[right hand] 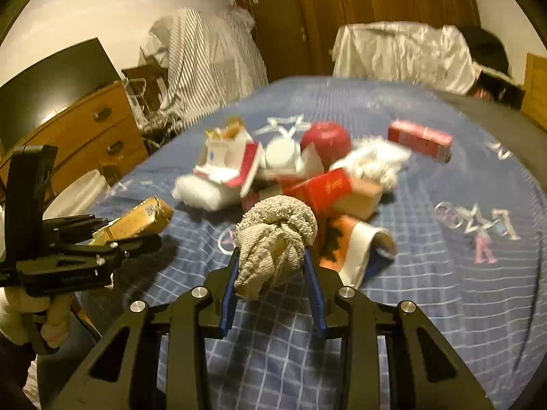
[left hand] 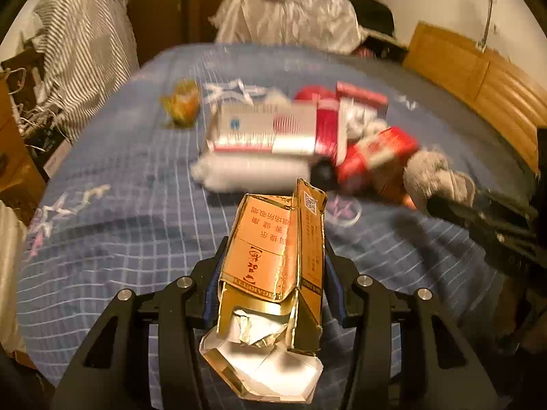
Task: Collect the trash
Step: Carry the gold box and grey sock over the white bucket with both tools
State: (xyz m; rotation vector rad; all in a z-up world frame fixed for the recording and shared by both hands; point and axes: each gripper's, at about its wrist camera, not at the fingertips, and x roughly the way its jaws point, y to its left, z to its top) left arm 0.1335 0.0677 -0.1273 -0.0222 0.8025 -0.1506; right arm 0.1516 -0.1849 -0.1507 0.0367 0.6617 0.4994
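Observation:
My left gripper [left hand: 273, 256] is shut on a torn gold cigarette carton [left hand: 273, 256] and holds it above the blue checked bedspread [left hand: 119, 239]. It also shows at the left of the right wrist view [right hand: 136, 222]. My right gripper [right hand: 271, 263] is shut on a knotted grey cloth [right hand: 273, 235], also seen at the right of the left wrist view [left hand: 434, 174]. A trash pile lies mid-bed: a white and red carton [left hand: 270, 130], red boxes [right hand: 321, 188], white plastic [right hand: 201, 189], crumpled paper [right hand: 376, 160] and a red round lid [right hand: 326, 141].
A yellow wrapper [left hand: 183, 102] lies left of the pile. A wooden dresser [right hand: 89, 130] and striped fabric [right hand: 208, 58] stand left of the bed. A silver-covered item [right hand: 403, 51] stands at the far end, a wooden headboard [left hand: 478, 78] at the right.

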